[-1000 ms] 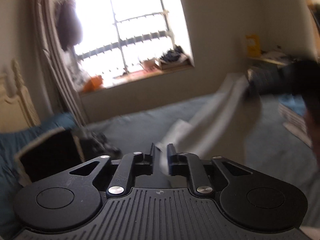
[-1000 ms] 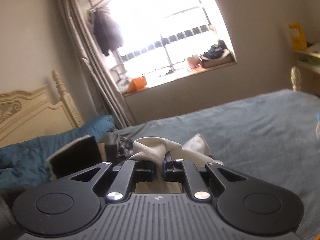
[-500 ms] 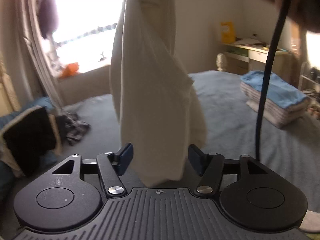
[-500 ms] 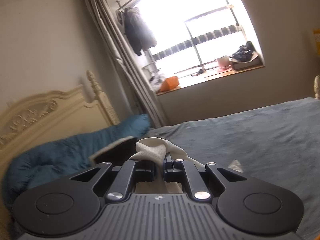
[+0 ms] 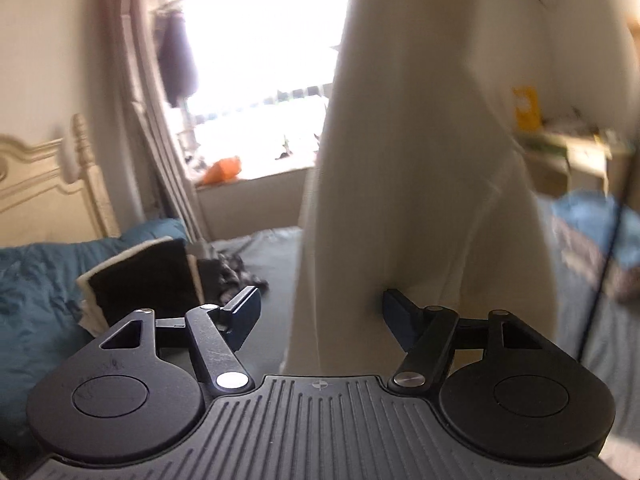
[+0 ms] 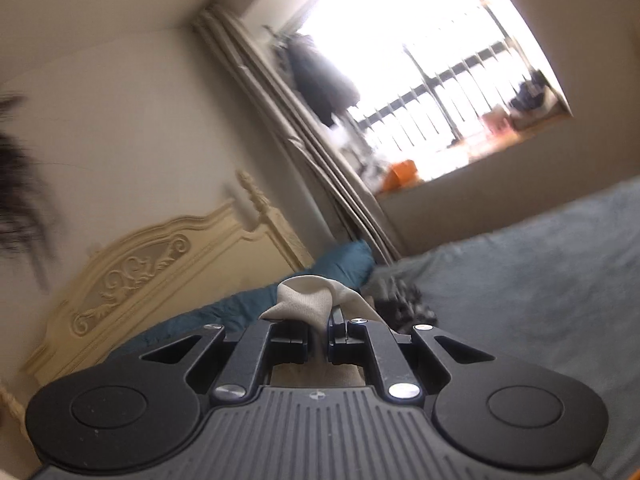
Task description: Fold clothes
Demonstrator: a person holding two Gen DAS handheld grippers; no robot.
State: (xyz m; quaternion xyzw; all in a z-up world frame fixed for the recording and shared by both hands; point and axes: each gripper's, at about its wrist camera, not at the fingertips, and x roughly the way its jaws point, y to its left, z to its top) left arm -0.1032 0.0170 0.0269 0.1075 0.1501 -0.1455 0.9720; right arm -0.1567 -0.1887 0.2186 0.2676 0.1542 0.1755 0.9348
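Note:
A white garment (image 5: 420, 160) hangs down in a long drape and fills the middle of the left wrist view. Its top runs out of the picture above. My left gripper (image 5: 320, 316) sits at the drape's lower part, its jaws opening. The cloth hangs between the fingers (image 5: 244, 312) and past the right one, and the pads do not press on it. In the right wrist view my right gripper (image 6: 318, 336) is shut on a bunched corner of the white garment (image 6: 304, 296), held high above the bed.
A grey-blue bed cover (image 6: 520, 280) lies below. A dark heap of clothes (image 5: 236, 276), a black-and-white folded piece (image 5: 140, 280) and a blue duvet (image 5: 36, 280) lie by the cream headboard (image 6: 160, 256). A folded stack (image 5: 592, 236) and a black cable (image 5: 600, 280) are at the right.
My left gripper has let go of the white garment and its jaws have spread wide. My right gripper has risen with the garment, which now hangs in front of the left camera.

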